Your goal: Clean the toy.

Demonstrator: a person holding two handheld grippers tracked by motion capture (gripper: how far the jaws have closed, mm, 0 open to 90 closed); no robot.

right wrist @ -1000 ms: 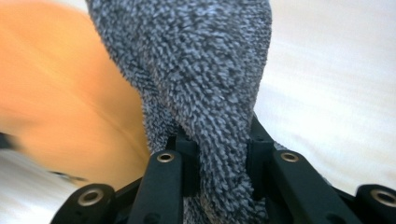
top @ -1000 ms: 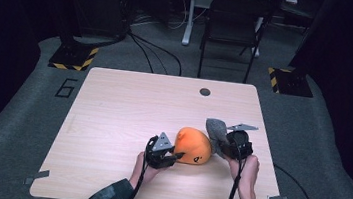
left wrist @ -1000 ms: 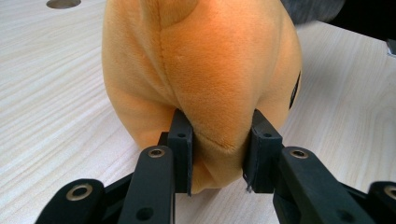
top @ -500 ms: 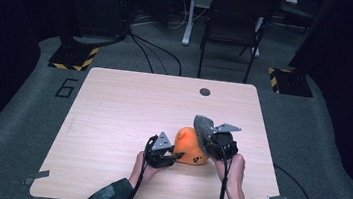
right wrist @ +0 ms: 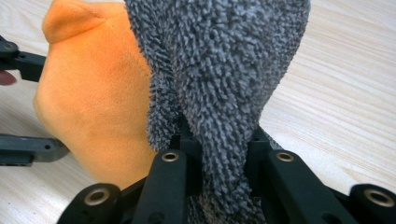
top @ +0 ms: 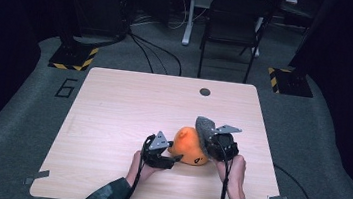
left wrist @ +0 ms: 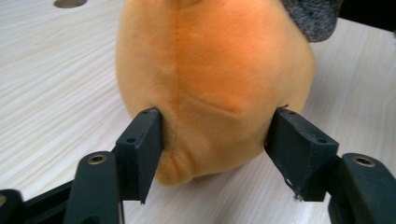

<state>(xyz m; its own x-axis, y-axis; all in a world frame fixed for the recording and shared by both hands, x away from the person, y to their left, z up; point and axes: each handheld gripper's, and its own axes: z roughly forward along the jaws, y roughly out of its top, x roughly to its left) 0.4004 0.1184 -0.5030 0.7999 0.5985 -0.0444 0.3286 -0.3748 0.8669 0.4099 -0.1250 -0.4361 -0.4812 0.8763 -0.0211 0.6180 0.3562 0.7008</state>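
Left tool [left wrist: 212, 154]: level, my jaws just opening, straddling the orange plush [top: 188, 145], pads touching.
Right tool [right wrist: 219, 154]: clenched on the grey cloth [right wrist: 224, 70].
Plush: near table [top: 112, 112] edge, upright.

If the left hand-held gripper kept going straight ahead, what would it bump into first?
The orange plush toy. It already sits between the jaws of the left hand-held gripper, which have just been opening and stand at its sides. Whether the pads still press on it is hard to tell.
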